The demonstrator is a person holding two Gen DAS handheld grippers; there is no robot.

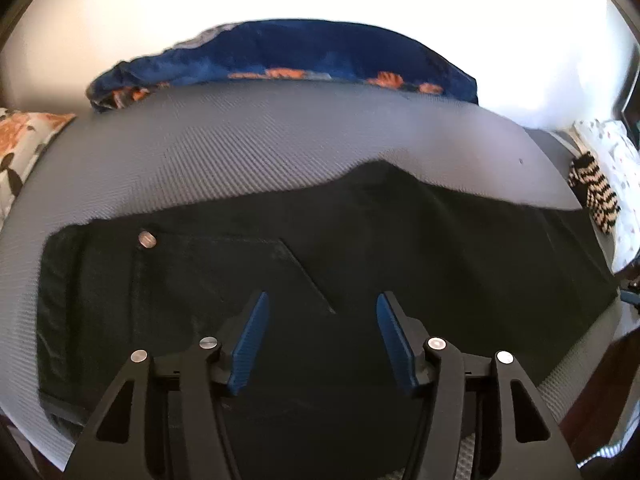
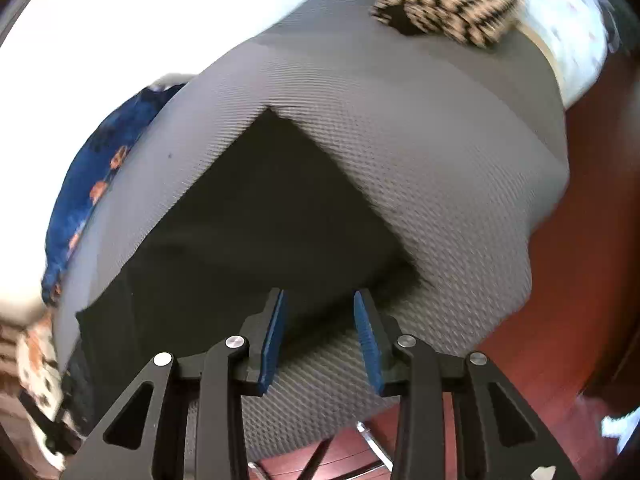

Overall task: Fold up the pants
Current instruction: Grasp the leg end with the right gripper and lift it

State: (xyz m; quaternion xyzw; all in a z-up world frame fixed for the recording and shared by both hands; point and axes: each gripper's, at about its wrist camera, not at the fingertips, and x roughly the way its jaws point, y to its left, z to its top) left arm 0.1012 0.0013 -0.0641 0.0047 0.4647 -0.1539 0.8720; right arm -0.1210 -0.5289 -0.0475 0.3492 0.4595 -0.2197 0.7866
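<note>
Black pants lie flat on a grey textured mat, waistband with a metal button at the left, legs running right. My left gripper is open and empty, hovering over the hip and pocket area. In the right wrist view the leg end of the pants lies on the mat. My right gripper is open and empty, its fingertips just above the near edge of the leg end.
A blue cloth with orange print lies at the mat's far edge. A floral pillow is at the left. A black-and-beige striped cloth lies at the mat's end, by white fabric. Red-brown floor lies beyond the mat's edge.
</note>
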